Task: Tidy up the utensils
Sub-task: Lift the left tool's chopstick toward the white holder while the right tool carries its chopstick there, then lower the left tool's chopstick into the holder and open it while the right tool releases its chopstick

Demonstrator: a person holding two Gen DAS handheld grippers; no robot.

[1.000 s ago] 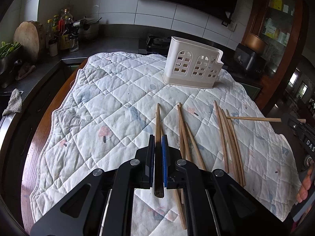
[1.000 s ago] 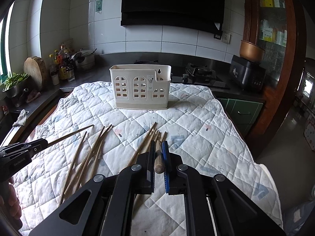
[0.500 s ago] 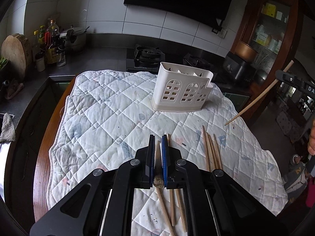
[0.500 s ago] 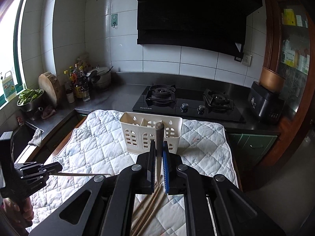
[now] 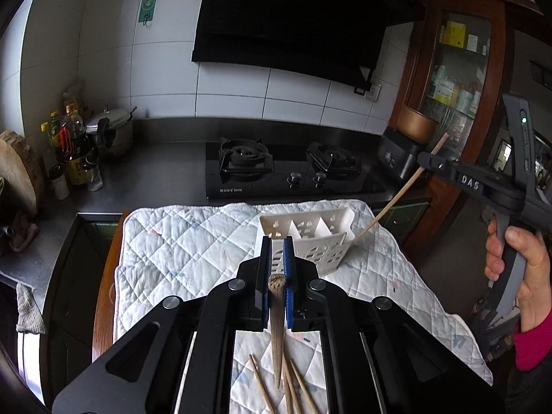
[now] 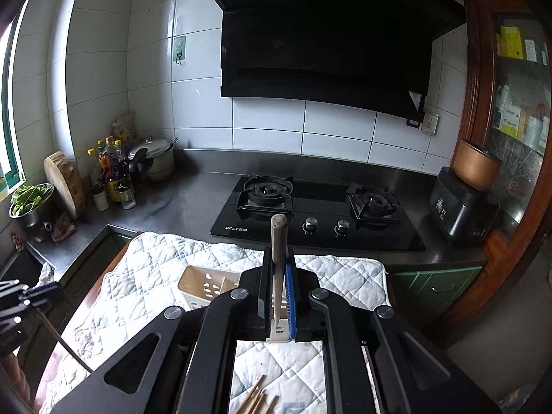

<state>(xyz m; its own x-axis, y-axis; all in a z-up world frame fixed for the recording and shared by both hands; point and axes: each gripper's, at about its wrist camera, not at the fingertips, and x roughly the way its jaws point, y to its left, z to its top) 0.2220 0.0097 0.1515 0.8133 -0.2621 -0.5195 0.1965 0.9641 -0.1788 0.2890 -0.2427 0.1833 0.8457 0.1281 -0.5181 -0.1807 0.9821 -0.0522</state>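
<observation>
Left wrist view: the left gripper (image 5: 276, 258) is clenched on a single chopstick (image 5: 277, 324), whose thick end sits between the blue pads while its thin tip hangs down above the quilted cloth (image 5: 193, 241) covering the surface. Several loose chopsticks (image 5: 293, 390) lie on the cloth at the near edge, under the gripper. The white utensil holder (image 5: 321, 241) stands on the cloth toward the far right corner, just past the gripper's tips. At the right, a hand (image 5: 524, 276) holds the right gripper (image 5: 426, 159) aloft, clamped on a second chopstick (image 5: 396, 200) that slants down toward the holder's right side.

Right wrist view: the right gripper (image 6: 278, 289) is closed tight on that chopstick (image 6: 278, 252), thick end pointing up toward the hob (image 6: 317, 214). The utensil holder (image 6: 203, 289) sits directly below and partly behind the gripper. The left gripper's black body (image 6: 20, 307) shows at the left edge; its pads cannot be made out here. More chopsticks (image 6: 257, 402) rest on the cloth (image 6: 138, 283) at the near edge.
</observation>
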